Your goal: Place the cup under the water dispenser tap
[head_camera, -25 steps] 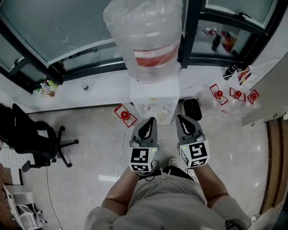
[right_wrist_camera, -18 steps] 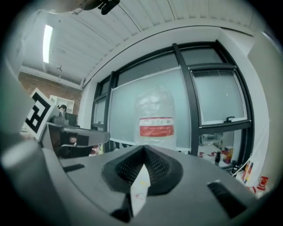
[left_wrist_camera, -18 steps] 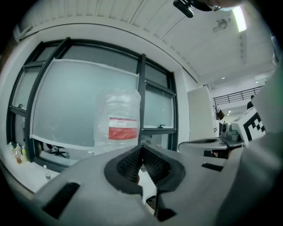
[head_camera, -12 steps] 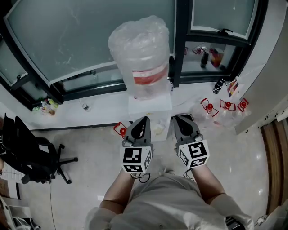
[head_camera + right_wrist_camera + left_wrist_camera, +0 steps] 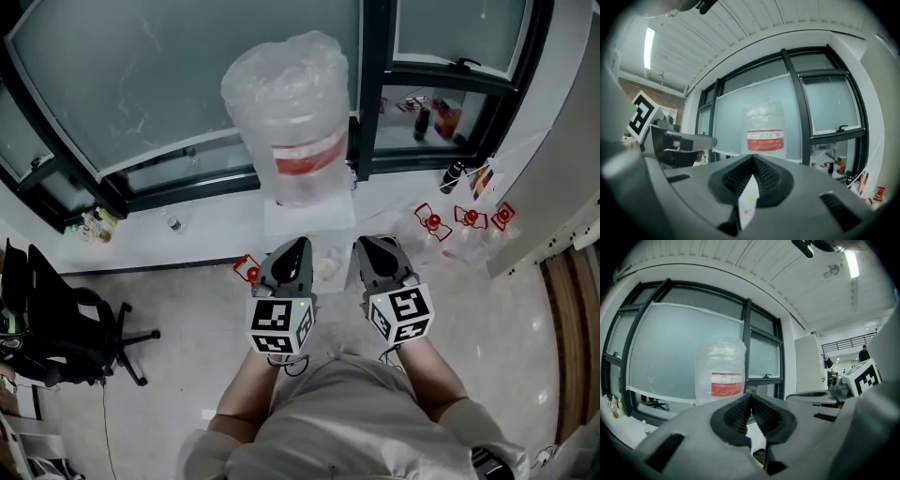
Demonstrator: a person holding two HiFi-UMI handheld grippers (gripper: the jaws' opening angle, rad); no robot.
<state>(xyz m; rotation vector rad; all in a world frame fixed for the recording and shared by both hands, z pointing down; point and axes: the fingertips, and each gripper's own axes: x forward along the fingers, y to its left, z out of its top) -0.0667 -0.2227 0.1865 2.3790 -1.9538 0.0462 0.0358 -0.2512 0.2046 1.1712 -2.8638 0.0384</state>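
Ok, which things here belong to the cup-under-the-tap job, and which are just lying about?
Job: water dispenser, its plastic-wrapped bottle, left gripper and right gripper, both shut and empty. No cup is in view.

Lying about: office chair, red-and-white items on the floor, small bottles on the window ledge.

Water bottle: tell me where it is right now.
Head view, upper centre: the water bottle sits upside down on the white dispenser, in front of the frosted window.
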